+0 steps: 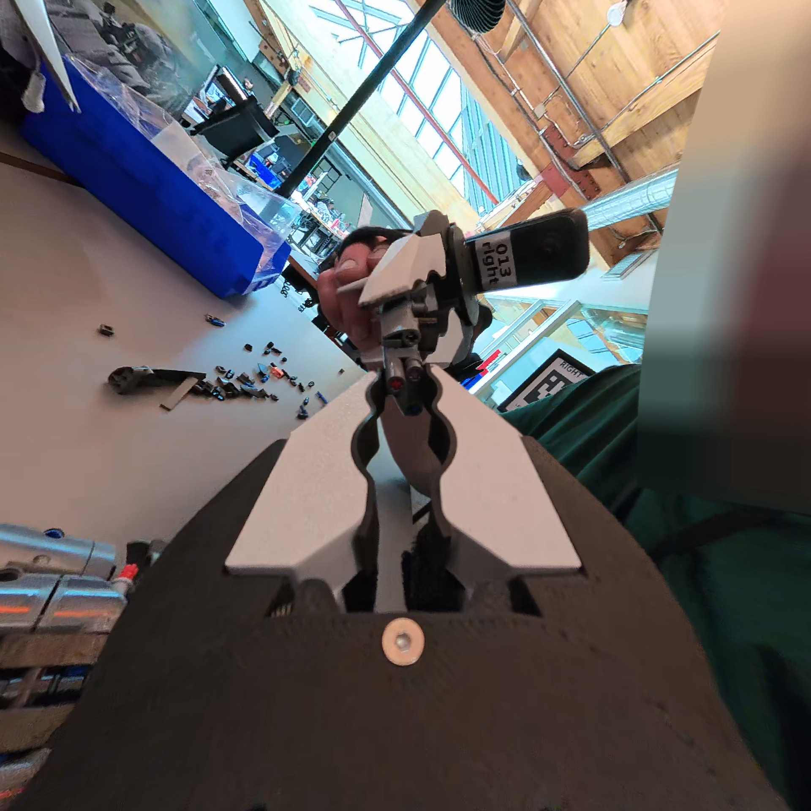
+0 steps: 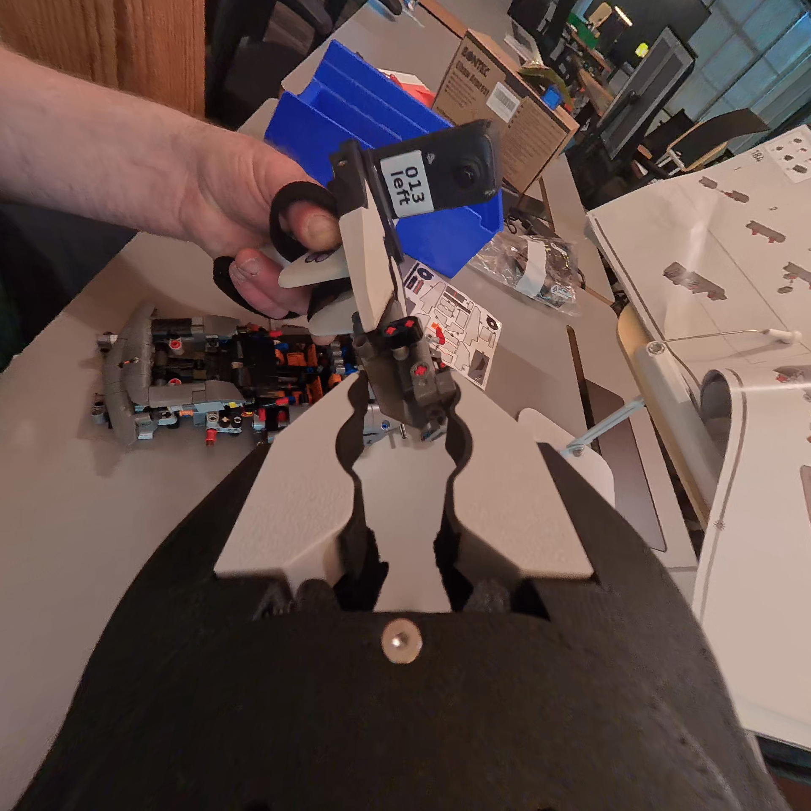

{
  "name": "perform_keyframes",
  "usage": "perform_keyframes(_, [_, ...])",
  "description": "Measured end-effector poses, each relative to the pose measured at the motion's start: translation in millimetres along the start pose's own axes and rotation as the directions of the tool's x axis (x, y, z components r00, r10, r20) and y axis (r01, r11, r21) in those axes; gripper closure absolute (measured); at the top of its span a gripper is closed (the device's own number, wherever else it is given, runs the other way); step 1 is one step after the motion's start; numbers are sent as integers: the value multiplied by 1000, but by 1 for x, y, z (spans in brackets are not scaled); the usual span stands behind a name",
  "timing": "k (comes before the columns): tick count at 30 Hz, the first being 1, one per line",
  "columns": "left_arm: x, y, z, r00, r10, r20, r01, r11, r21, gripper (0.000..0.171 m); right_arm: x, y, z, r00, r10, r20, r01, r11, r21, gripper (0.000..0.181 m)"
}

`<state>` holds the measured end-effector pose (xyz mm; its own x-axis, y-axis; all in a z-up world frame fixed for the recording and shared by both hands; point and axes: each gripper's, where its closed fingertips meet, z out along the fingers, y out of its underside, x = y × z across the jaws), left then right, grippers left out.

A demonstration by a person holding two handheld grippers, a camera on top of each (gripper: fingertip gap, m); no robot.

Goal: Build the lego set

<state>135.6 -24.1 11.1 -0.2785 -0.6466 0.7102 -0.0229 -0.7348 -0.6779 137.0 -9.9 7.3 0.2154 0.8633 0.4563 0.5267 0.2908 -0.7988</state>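
A small dark grey lego sub-assembly [image 2: 412, 377] with red and blue pins is held in the air between both grippers. In the right wrist view my right gripper [image 2: 408, 390] is shut on its lower end. The left gripper [image 2: 373, 324] comes down from above and clamps its upper end. In the left wrist view my left gripper [image 1: 401, 382] is shut on the sub-assembly [image 1: 401, 351], and the right gripper [image 1: 408, 324] holds its far end. A large, partly built lego vehicle [image 2: 197, 377] lies on the white table [image 2: 66, 504] behind; it also shows at the lower left of the left wrist view [image 1: 57, 583].
Several loose small lego parts [image 1: 245, 382] are scattered on the table. A blue bin [image 2: 373, 109] stands at the back, next to a cardboard box [image 2: 496, 96]. A sticker sheet [image 2: 456, 316], a bag of parts [image 2: 531, 267] and an open instruction booklet [image 2: 724, 307] lie to the right. Both grippers' tips are close together, under 4 cm apart.
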Motion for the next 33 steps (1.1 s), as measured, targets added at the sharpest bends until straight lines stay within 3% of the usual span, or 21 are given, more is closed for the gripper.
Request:
perform_keyframes(7, [4,-2,1,1000,5,-22,-5,1000,15,157,-5,-2,-2,999,17,30,-18,1000,24,155])
perform_keyframes(10, [4,-6,1,990,126,61,-126,992,12,157,-1,-2,-4,1000,21,-8,-21,1000,20,146])
perform_keyframes(12, [1,-14,-3,946,270,179,-277,961,12,157,6,3,-10,998,59,-37,-59,998,6,140])
perform_keyframes(15, [-3,-25,-10,754,521,401,-529,843,-101,157,18,15,-21,982,173,-71,-175,984,-14,135])
perform_keyframes(18, [-2,-34,-13,437,729,527,-712,638,-292,157,21,9,-27,930,365,-37,-362,930,64,126])
perform_keyframes(21, [-1,-35,-9,113,840,531,-766,414,-493,157,24,-2,-24,861,508,12,-503,848,170,119])
perform_keyframes(24, [-4,-31,-3,-168,883,439,-697,208,-686,157,25,-10,-17,811,584,27,-573,786,232,113])
perform_keyframes(26, [-6,-25,3,-258,892,372,-653,123,-748,157,29,-11,-13,789,615,14,-597,760,257,117])
perform_keyframes(33, [-1,-27,4,-425,853,303,-583,-2,-812,157,22,-11,-8,751,655,82,-653,719,239,125])
